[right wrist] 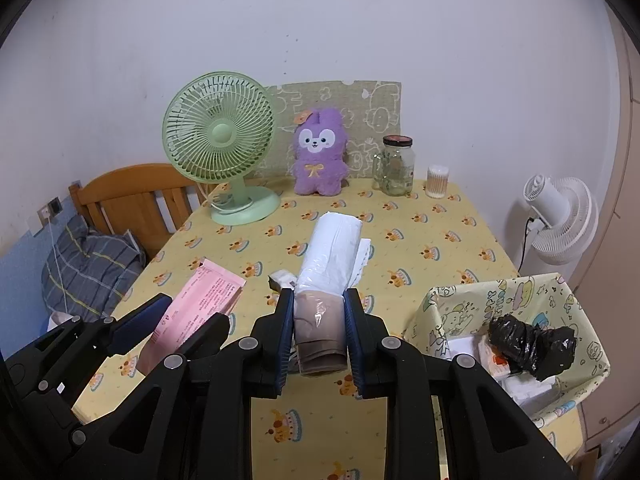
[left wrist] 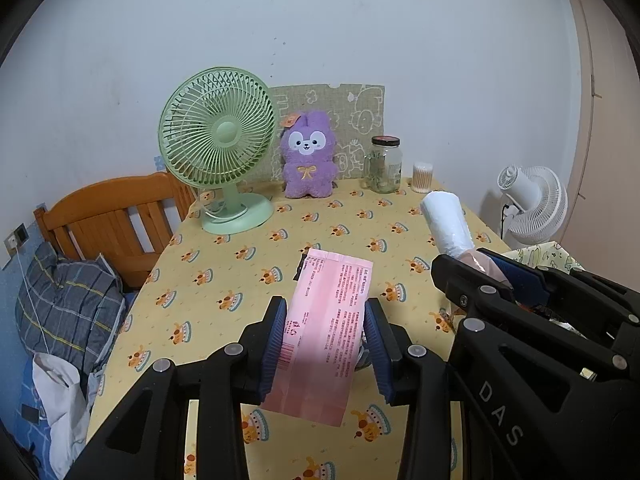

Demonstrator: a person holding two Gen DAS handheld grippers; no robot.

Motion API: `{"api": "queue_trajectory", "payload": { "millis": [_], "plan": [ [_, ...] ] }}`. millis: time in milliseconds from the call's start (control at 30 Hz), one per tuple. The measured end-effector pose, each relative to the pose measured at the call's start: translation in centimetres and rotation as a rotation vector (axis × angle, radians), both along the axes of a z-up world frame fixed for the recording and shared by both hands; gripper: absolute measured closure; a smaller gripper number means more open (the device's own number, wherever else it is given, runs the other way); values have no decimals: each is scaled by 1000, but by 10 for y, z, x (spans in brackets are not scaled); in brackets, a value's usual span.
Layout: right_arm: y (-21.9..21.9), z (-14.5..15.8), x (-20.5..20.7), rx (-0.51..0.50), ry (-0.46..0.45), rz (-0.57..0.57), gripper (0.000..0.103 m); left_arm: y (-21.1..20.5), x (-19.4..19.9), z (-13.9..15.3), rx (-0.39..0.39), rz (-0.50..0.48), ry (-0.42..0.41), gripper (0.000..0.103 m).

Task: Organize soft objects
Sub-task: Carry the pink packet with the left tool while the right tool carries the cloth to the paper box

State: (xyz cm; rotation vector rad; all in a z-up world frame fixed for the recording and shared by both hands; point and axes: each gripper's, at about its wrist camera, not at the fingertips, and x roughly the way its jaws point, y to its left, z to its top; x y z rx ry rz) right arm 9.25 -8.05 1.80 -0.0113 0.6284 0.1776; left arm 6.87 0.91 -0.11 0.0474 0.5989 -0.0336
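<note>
LEFT WRIST VIEW
- Left claw [left wrist: 326, 344]: clenched on the pink packet [left wrist: 326, 332]; both blue pads press its long edges.
- Pink packet: held clear above the desk [left wrist: 224, 264], printed face up, far end pointing toward the back wall.
- Right claw [left wrist: 486, 276]: enters from the right, grasping the white roll [left wrist: 446, 220] by its lower, tan-wrapped end.
- Surroundings: green fan [left wrist: 218, 140] at back left; purple plush rabbit [left wrist: 308, 156] upright against a patterned board [left wrist: 360, 120]; glass jar [left wrist: 384, 164] and cotton swab tub [left wrist: 423, 176] to its right; white fan [left wrist: 534, 204] beyond the desk's right edge.
- Obstruction: the right claw's body covers the lower right, so only a corner of the fabric basket [left wrist: 544, 254] shows.
- Off desk: wooden bed frame [left wrist: 120, 216] and plaid bedding [left wrist: 68, 304] at left.

RIGHT WRIST VIEW
- Right claw [right wrist: 318, 336]: clenched on the white roll [right wrist: 334, 248], pads on the tan section in clear film.
- White roll: raised over the desk [right wrist: 420, 240], pointing away from the camera.
- Left claw [right wrist: 176, 320]: at lower left, grasping the pink packet [right wrist: 204, 296].
- Fabric basket [right wrist: 448, 300]: at right, holding a black bag bundle [right wrist: 532, 344] and white packs; contents partly cut off by the wall of the basket.
- Hard to make out: a small wrapped item [right wrist: 282, 279] beside the roll.
</note>
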Motion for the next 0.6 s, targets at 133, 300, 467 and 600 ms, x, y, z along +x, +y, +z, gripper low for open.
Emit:
{"api": "queue_trajectory", "payload": {
  "millis": [133,300,467,600],
  "plan": [
    [-5,1,1,1,-3,-4,76,-5,3,1,-2,-3,-3,63],
    [-12,4,2,-6,-6,-12,76,-14,5,3,-6,-10,-7,63],
    [-20,5,2,-8,-10,-22,76,-23,7,4,-5,-20,-12,63],
    [-27,7,3,-7,-15,-30,76,-29,8,6,-5,-28,-17,63]
  ]
}}
